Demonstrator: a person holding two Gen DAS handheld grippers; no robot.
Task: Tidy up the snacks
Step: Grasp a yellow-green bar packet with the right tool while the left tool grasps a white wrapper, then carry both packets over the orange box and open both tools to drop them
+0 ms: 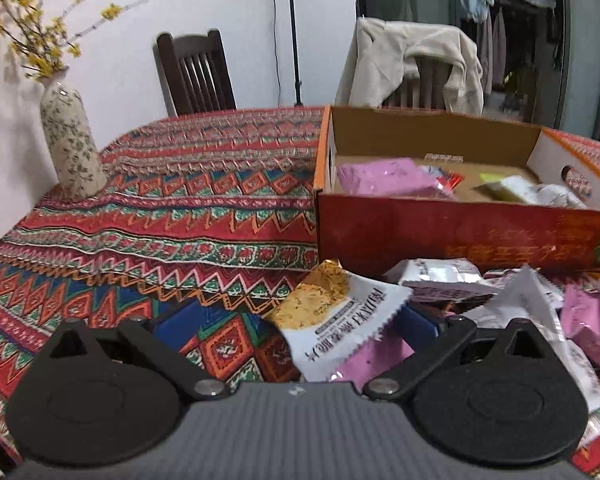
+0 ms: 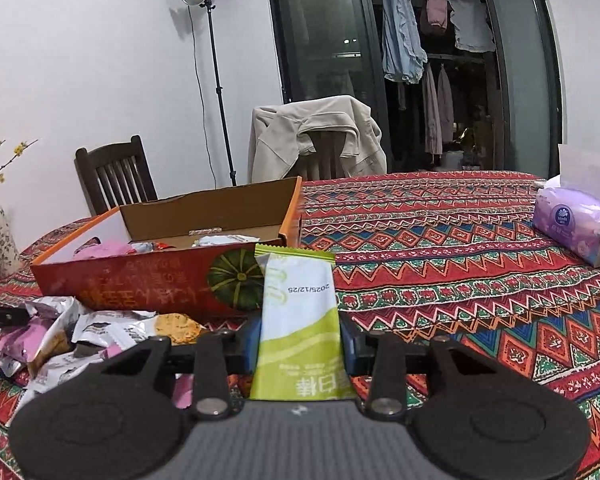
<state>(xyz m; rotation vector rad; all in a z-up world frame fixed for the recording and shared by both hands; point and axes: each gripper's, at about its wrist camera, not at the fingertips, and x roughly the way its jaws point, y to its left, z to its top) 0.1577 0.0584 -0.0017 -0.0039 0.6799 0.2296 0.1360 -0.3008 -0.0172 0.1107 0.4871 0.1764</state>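
Note:
An open red cardboard box (image 1: 460, 236) stands on the table and holds a pink packet (image 1: 384, 178) and a yellow-white packet (image 1: 512, 190). A pile of loose snack packets (image 1: 480, 300) lies in front of it. My left gripper (image 1: 296, 324) is open over the pile's left edge, with a white and gold packet (image 1: 332, 316) between its blue fingers; I cannot tell if it touches them. My right gripper (image 2: 302, 344) is shut on a green and white snack packet (image 2: 300, 312), held upright above the table right of the box (image 2: 160, 280). The pile (image 2: 80, 336) shows at left.
A patterned red tablecloth (image 1: 180, 208) covers the table. A floral vase (image 1: 70, 140) with yellow flowers stands far left. A purple tissue pack (image 2: 576, 224) lies at the right. Two chairs (image 1: 196, 72) stand behind, one draped with a beige jacket (image 2: 316, 136).

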